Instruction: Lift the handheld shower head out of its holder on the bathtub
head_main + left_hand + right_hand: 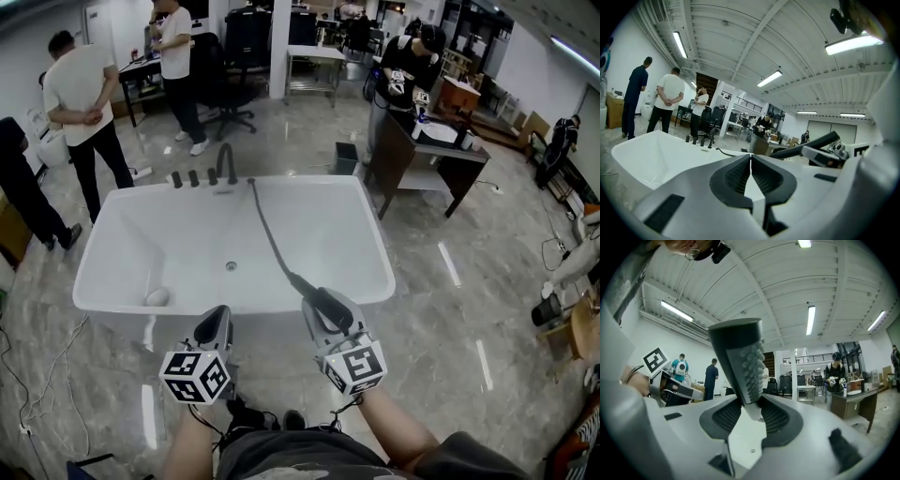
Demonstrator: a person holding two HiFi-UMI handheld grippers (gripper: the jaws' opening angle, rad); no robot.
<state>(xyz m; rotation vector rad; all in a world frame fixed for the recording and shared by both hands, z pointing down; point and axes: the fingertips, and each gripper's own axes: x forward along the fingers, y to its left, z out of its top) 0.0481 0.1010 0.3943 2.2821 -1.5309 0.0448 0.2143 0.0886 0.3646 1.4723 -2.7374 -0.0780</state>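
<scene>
So the left gripper [215, 321] hangs just short of the near rim of the bathtub [103, 239], and its own view shows the jaws pinched together with nothing between them [750, 161]. It's basically along for the ride.

Across the middle of the tub the dark hose [267, 234] runs from the far rim, next to the faucet [225, 161], diagonally down to the near rim on the right side.

That's where the action is. The right gripper [325, 302] has its jaws clamped partway closed on the handheld shower head [740, 357]. In its own view [750, 411] the head stands up out of the jaws, nozzle face turned right. From the head view its long axis lines up with the gripper and points at the far rim, hose trailing straight off it. I'd say it's already out of the holder and well apart from the faucet end, so the right hand owns this one.
</scene>
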